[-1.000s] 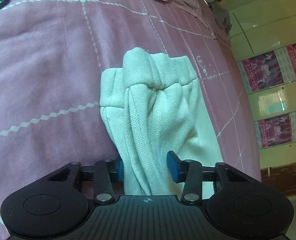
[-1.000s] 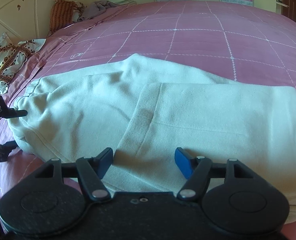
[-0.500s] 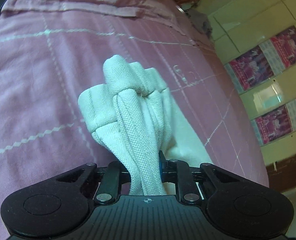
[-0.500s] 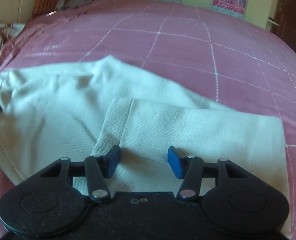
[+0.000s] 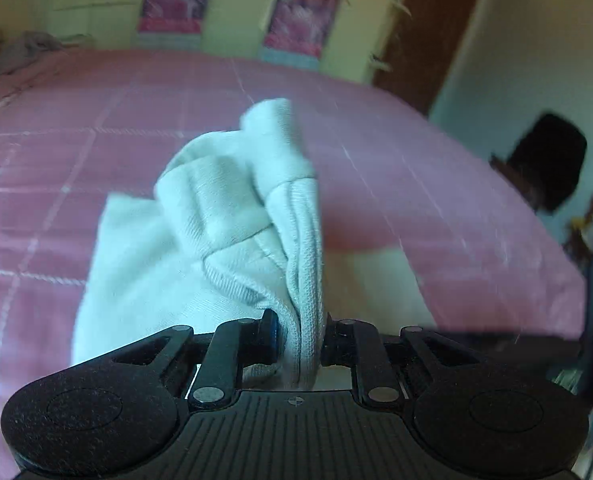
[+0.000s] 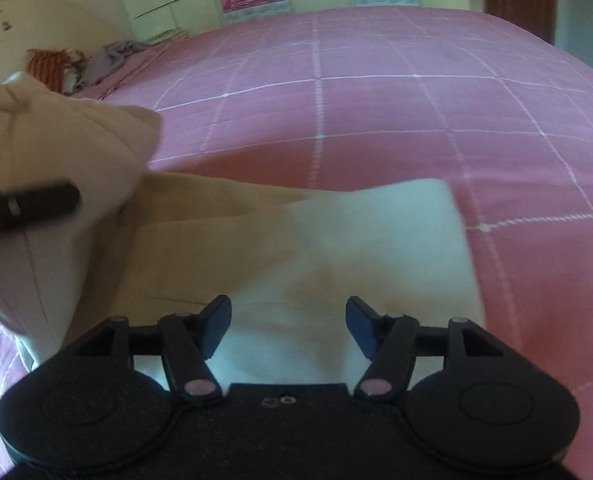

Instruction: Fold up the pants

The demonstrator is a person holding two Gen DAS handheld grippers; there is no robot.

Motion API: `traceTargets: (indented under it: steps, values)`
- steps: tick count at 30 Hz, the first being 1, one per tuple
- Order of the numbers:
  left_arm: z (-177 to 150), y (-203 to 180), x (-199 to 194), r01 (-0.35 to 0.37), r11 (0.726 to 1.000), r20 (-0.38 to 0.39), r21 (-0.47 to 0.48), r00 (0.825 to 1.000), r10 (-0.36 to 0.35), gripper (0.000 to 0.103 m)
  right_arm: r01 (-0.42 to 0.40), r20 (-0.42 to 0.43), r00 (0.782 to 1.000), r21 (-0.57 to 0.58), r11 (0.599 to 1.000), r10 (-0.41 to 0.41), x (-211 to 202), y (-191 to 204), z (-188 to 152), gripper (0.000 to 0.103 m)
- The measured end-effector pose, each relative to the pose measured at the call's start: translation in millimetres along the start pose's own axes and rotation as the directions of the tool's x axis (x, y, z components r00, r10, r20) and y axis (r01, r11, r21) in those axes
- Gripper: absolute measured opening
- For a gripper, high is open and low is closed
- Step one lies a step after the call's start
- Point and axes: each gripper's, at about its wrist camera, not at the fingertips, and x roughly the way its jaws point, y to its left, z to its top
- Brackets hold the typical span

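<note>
I have the left gripper (image 5: 300, 336) clamped on a bunched end of the pale pants (image 5: 232, 216), the gathered cloth squeezed tight between its jaws and lifted off the pink bedspread (image 5: 436, 168). I judge I hold it raised like this so that end can be carried over the rest of the garment to make a fold. My right gripper (image 6: 288, 326) hangs with its jaws spread wide and nothing between them, low over the flat part of the pants (image 6: 336, 248), perhaps ready to pin the cloth down; I cannot tell whether it touches. The pants lie near me on the bedspread (image 6: 376, 100), their long axis running left to right, the lifted end at the left and the square, flat end pointing right.
</note>
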Motion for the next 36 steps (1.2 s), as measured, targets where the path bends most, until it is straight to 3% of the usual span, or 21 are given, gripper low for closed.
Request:
traceTargets:
  steps: [1,3,7,9,10,13,15,20,23,26,28,30,31,32,33,36]
  values:
    - [-6.4,-12.8,9.0,-0.021,0.999,-0.041,0.038,0.999,0.023,0.020,0.013,0.006,1.000,0.030,0.999,-0.014,-6.6,-16.5,-1.0,0.064]
    - [-16.8,-31.8,11.7,-0.086,0.989,-0.033,0.123,0.995,0.091,0.023,0.012,0.019,1.000,0.106,0.994,-0.014,-21.5,-48.2,-6.4,0.065]
    - [-16.7,-45.5,-6.1,-0.117,0.974,0.004,0.193,0.993,0.119,0.023,-0.127,0.060,0.992,0.275,0.953,0.115,-43.8,-92.4,-13.9,0.067]
    - [-18.3,-52.3,-17.9,-0.131,0.966,0.020,0.223,0.991,0.130,0.023,-0.188,0.079,0.982,0.308,0.933,0.172,-47.4,-98.9,-13.9,0.070]
    - [-20.8,-61.2,-19.8,-0.145,0.957,0.024,0.250,0.989,0.144,0.023,-0.222,0.086,0.975,0.319,0.922,0.205,-47.4,-101.9,-13.1,0.079]
    - [-34.3,-78.5,-20.0,-0.175,0.909,-0.006,0.380,0.982,0.191,0.023,-0.297,0.101,0.955,0.378,0.877,0.280,-45.6,-101.4,-10.2,0.079]
    - [-41.7,-88.4,-24.0,-0.176,0.894,-0.005,0.412,0.981,0.195,0.026,-0.316,0.108,0.948,0.405,0.858,0.299,-47.3,-102.4,-10.9,0.081]
    - [-32.4,-80.3,-48.6,-0.113,0.961,0.000,0.253,0.993,0.117,0.028,-0.299,0.080,0.953,0.415,0.859,0.293,-45.2,-100.6,-11.1,0.085]
    - [-35.2,-67.6,-79.4,-0.075,0.976,0.065,0.205,0.996,0.063,0.028,-0.320,0.058,0.942,0.443,0.837,0.330,-38.4,-93.5,-13.0,0.085]
    - [-31.2,-42.7,-103.2,-0.089,0.990,0.123,0.109,0.989,0.075,0.028,-0.342,0.073,0.934,0.455,0.822,0.349,-35.8,-83.5,-8.5,0.089]
    - [-26.4,-18.3,-100.3,-0.141,0.990,0.103,0.027,0.985,0.137,0.028,-0.315,0.046,0.943,0.452,0.834,0.331,-29.1,-75.7,-5.3,0.091]
    - [-26.6,2.4,-94.4,-0.183,0.982,0.069,-0.042,0.980,0.185,0.029,-0.271,-0.020,0.951,0.423,0.864,0.308,-17.7,-66.1,-5.9,0.088]
    - [-28.3,18.3,-84.0,-0.197,0.976,0.041,-0.088,0.979,0.201,0.029,-0.254,-0.040,0.955,0.408,0.877,0.294,-14.7,-61.0,-7.9,0.080]
    - [-30.6,29.2,-75.7,-0.206,0.970,0.016,-0.126,0.978,0.210,0.029,-0.249,-0.056,0.955,0.386,0.888,0.291,-12.3,-54.7,-11.1,0.063]
    - [-33.6,34.7,-72.2,-0.214,0.965,-0.007,-0.149,0.976,0.215,0.029,-0.239,-0.061,0.959,0.357,0.903,0.278,-11.8,-49.8,-13.5,0.056]
    - [-45.2,44.4,-59.8,-0.220,0.957,-0.036,-0.188,0.976,0.217,0.029,-0.225,0.010,0.973,0.252,0.941,0.230,-27.9,-35.6,-16.4,0.047]
